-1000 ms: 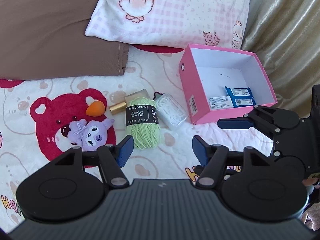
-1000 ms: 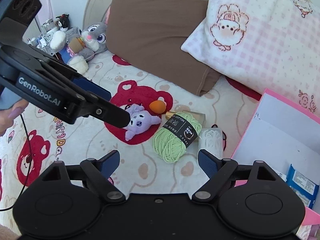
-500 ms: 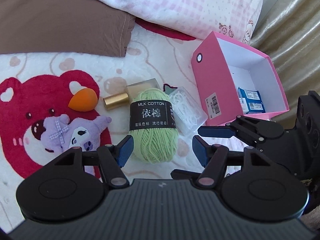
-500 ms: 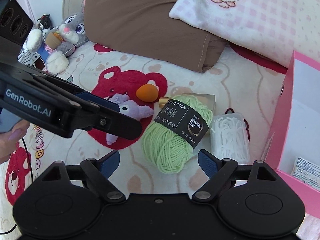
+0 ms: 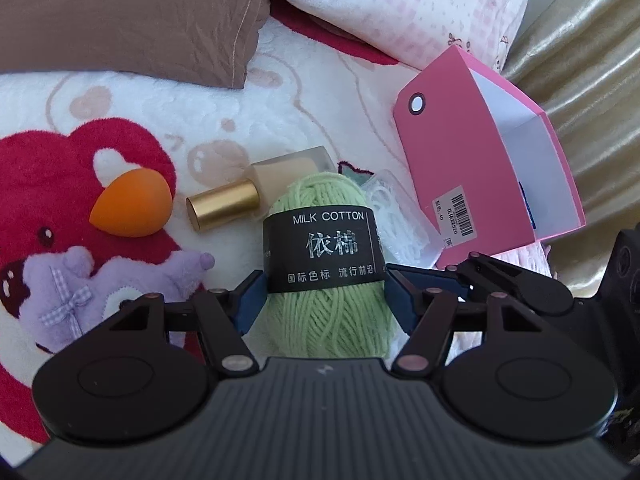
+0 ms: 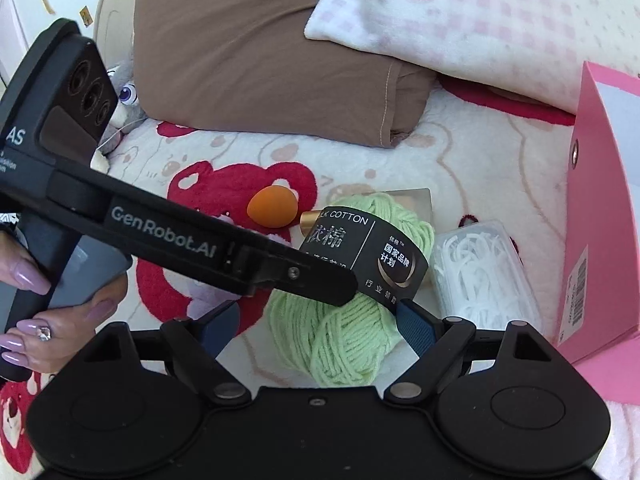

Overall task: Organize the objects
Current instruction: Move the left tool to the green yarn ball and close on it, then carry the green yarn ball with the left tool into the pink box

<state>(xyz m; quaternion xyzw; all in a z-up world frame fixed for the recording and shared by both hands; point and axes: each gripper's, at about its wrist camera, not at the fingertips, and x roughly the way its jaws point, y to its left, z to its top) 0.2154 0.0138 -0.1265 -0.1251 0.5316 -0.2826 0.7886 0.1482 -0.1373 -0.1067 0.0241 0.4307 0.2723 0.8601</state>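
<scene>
Green yarn skein (image 5: 328, 280) lies on the bed blanket (image 5: 120, 96) beside a pink box (image 5: 472, 168), bracketed by the left claw (image 5: 325, 296), spread apart; the right claw (image 6: 320, 326) is also spread wide.

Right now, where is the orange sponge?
In the left wrist view the sponge lies on the blanket's red bear, left of the gold-capped bottle, above the purple plush.

Yarn skein (image 5: 328, 312): soft fibrous green wool, glossy black paper band. Beside the skein: brushed gold metal cap (image 5: 224, 210), matt orange sponge (image 5: 132, 210), fuzzy purple plush (image 5: 96, 292), clear plastic case (image 6: 480, 272). Pink box (image 5: 472, 184): smooth card.
</scene>
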